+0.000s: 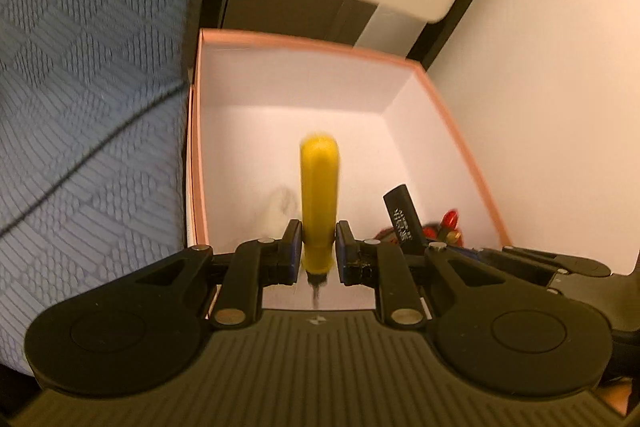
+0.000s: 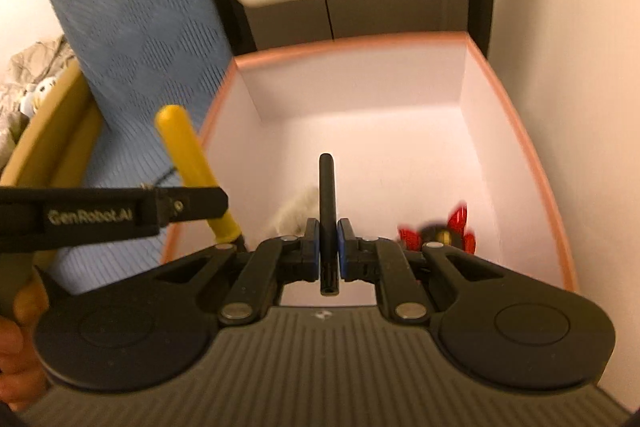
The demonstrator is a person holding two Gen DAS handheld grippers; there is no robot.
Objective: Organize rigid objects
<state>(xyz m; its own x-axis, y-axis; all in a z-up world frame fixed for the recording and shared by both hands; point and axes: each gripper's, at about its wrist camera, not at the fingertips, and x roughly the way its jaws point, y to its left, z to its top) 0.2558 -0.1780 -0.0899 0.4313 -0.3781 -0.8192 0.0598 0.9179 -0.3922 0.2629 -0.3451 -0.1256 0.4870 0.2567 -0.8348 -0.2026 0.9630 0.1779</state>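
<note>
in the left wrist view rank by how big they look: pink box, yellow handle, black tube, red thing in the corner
1. pink box, by far the largest.
2. yellow handle, though it is held close to the camera, which inflates it.
3. black tube.
4. red thing, but it is partly hidden, so its place is unsure.

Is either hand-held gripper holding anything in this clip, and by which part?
Yes. The left hand-held gripper clamps a yellow-handled screwdriver low on its handle, near the shaft. The right hand-held gripper grips a thin black stick near its rear end.
</note>
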